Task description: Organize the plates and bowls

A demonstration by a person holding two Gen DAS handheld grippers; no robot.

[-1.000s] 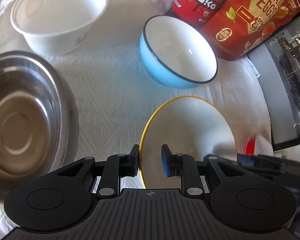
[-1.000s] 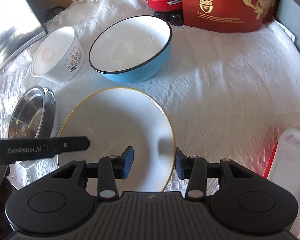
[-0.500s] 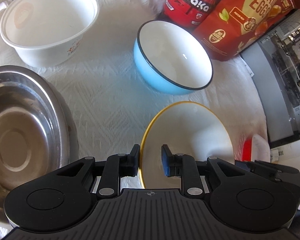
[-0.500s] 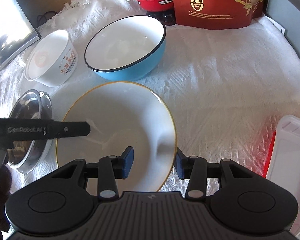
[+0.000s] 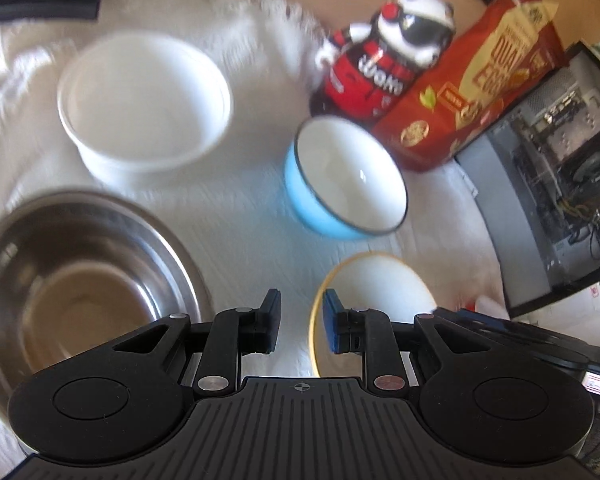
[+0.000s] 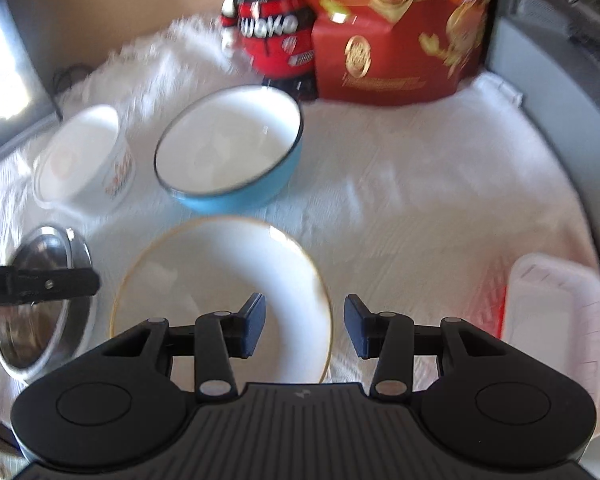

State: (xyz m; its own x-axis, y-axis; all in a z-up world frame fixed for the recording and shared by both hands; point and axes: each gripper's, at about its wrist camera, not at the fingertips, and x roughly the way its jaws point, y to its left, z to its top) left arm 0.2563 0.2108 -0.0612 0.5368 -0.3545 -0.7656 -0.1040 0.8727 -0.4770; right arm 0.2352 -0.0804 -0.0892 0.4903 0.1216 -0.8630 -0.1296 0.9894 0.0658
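A white plate with a yellow rim [image 6: 220, 276] lies flat on the white cloth; it also shows in the left wrist view [image 5: 376, 284]. My left gripper [image 5: 300, 324] is open and empty, with the plate's left rim by its right finger. My right gripper [image 6: 304, 326] is open and empty, its jaws on either side of the plate's right rim without touching it. A blue bowl [image 6: 232, 152] [image 5: 344, 184] sits behind the plate. A white plastic bowl [image 5: 144, 100] [image 6: 80, 160] and a steel bowl [image 5: 76, 284] [image 6: 36, 300] stand to the left.
A panda figure [image 6: 268, 16] and a red snack bag [image 6: 400, 28] stand at the back. A white lidded container [image 6: 556, 320] lies at the right. A computer case [image 5: 552, 184] borders the right side, a monitor [image 6: 4, 76] the left.
Both grippers have let go of the yellow-rimmed plate, opened, and pulled back and up. The plate now lies flat on the cloth.
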